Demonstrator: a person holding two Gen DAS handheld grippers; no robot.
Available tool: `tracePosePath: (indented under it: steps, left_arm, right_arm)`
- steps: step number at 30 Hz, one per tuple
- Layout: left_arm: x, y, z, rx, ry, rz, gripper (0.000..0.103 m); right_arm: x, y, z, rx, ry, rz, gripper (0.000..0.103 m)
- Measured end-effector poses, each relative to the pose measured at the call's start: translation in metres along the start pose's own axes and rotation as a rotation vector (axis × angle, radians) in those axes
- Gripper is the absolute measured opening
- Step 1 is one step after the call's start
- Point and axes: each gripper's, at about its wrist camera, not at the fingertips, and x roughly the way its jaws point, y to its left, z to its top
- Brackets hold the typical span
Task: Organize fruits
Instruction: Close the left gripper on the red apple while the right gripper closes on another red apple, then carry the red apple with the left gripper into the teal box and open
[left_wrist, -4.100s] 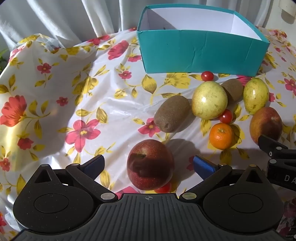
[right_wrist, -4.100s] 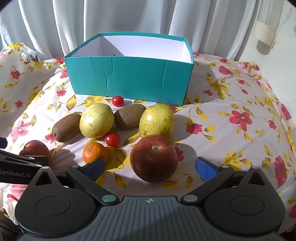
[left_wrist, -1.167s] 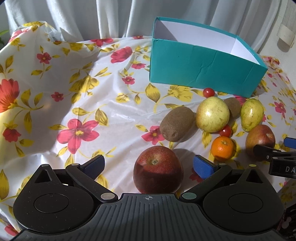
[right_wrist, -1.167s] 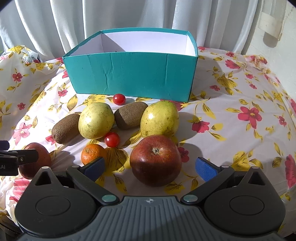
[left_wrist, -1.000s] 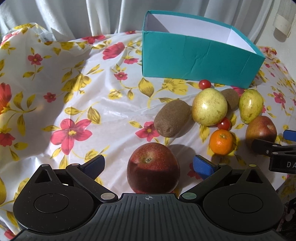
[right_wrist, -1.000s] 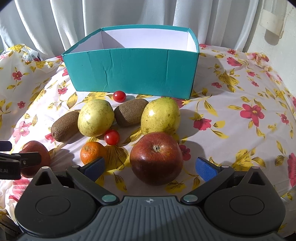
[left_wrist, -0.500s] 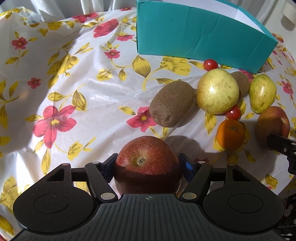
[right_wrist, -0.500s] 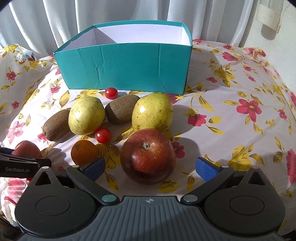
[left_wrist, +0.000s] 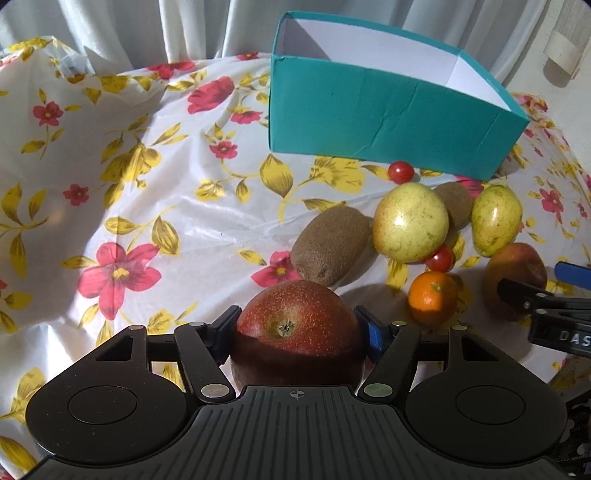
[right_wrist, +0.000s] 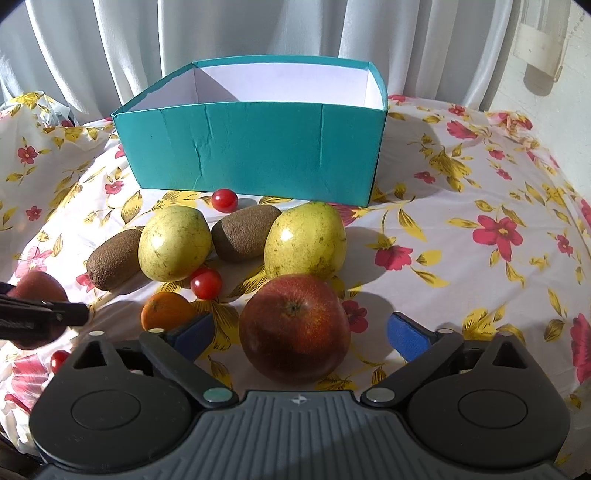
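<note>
My left gripper is shut on a dark red apple, which also shows at the left edge of the right wrist view. My right gripper is open around a second red apple that rests on the flowered cloth; the blue pads stand apart from it. That apple shows in the left wrist view too. An open teal box with a white inside stands at the back.
Between the grippers and the box lie two yellow-green pears, two kiwis, a mandarin and cherry tomatoes. White curtains hang behind. The cloth bunches up at the far left.
My left gripper closed on the dark red apple and has lifted and tilted back, so the box top shows again. My right gripper stays open around its apple, slightly nearer.
</note>
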Motion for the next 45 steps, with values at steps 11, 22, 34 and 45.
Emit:
tracePosePath:
  steps: [11,22,34,45]
  left_arm:
    - [-0.004,-0.007,0.006,0.020,-0.003,-0.037,0.071]
    - [-0.008,-0.017,0.019,0.051,-0.016,-0.027,0.071]
    - [-0.037,-0.046,0.082,0.080,-0.157,-0.001,0.071]
    - [-0.030,-0.073,0.132,0.078,-0.231,0.082,0.071]
  right_arm:
    - [0.027,-0.001,-0.002,0.021,0.061,0.024,0.075]
    - [0.028,-0.006,-0.003,0.031,0.045,0.052,0.073]
    - [-0.009,-0.015,0.024,0.048,-0.094,0.064,0.073]
    - [-0.022,-0.024,0.028,0.073,-0.152,0.064,0.073]
